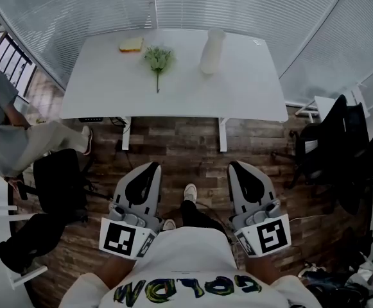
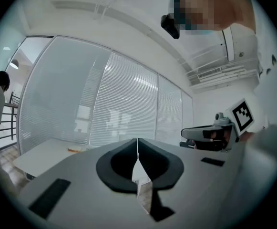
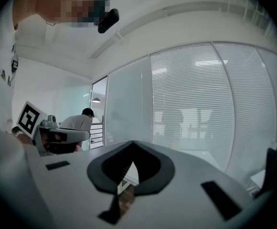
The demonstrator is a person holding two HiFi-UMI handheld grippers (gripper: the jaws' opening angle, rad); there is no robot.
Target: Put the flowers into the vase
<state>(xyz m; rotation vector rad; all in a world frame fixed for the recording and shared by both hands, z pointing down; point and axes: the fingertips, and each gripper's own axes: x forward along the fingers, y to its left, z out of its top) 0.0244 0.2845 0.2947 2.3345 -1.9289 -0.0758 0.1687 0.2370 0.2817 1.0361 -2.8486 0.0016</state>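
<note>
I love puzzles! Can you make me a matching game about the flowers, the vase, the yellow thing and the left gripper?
1 green flower bunch
2 tall white vase
3 flat yellow block
4 grey left gripper

A standing upright on the white table
B shut, over the wooden floor
C lying down, stem toward the near edge
D near the table's far edge, left of the flowers

Pairs: 1-C, 2-A, 3-D, 4-B
</note>
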